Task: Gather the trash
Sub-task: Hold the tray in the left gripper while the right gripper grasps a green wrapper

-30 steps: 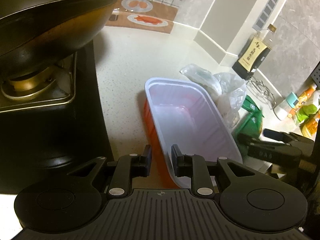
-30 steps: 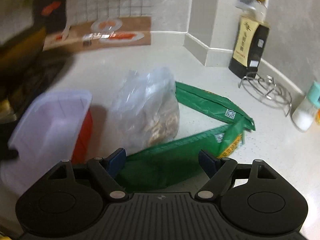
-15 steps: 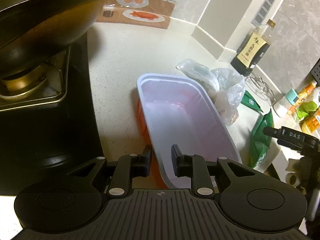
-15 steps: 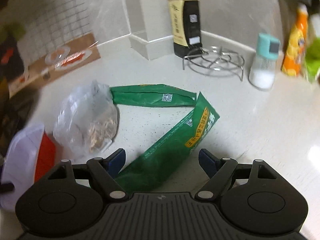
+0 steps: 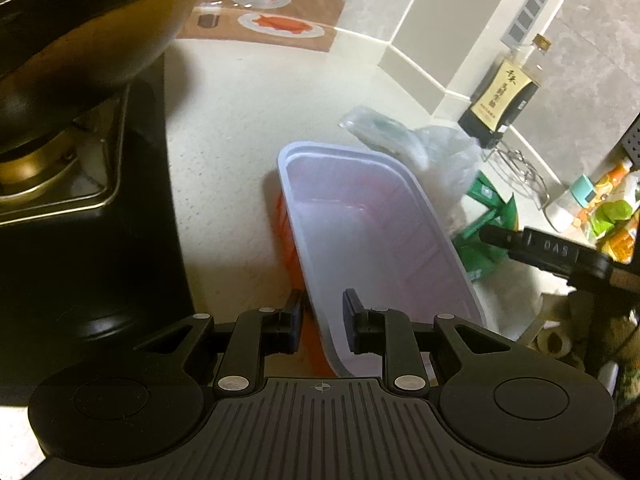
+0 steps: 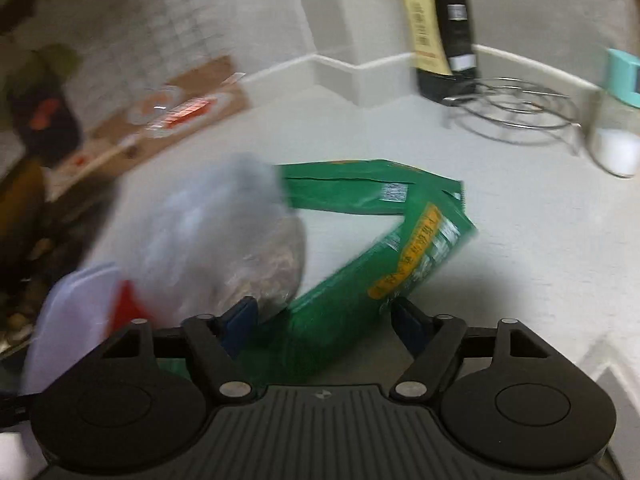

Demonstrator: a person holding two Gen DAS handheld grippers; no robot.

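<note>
The left gripper [image 5: 322, 314] is clamped on the near rim of the white plastic tray [image 5: 372, 224], one pad inside the wall and one outside against the orange underside, and holds the tray tilted over the pale counter [image 5: 224, 152] just right of the black stove [image 5: 92, 240]. The right gripper [image 6: 324, 312] stands open, its jaws having just narrowed a little, and the near end of the green snack bag [image 6: 360, 280] lies between them without either blue pad visibly pressing on it. That bag's long axis runs from the gripper's mouth away and to the right, where it folds back into a second green strip [image 6: 352, 192] heading left; so the jaws straddle it across its width, which looks like the right way to pinch it. A clear plastic bag [image 6: 224, 240] of crumbs sits just left of the green bag, touching the left pad's side, between it and the tray. The right gripper is clearly the nearer one to the trash. Against the earlier frames, the right wrist view has swung and rolled, the green bag now sits centred in the jaws, and the tray holds the same pose.
</note>
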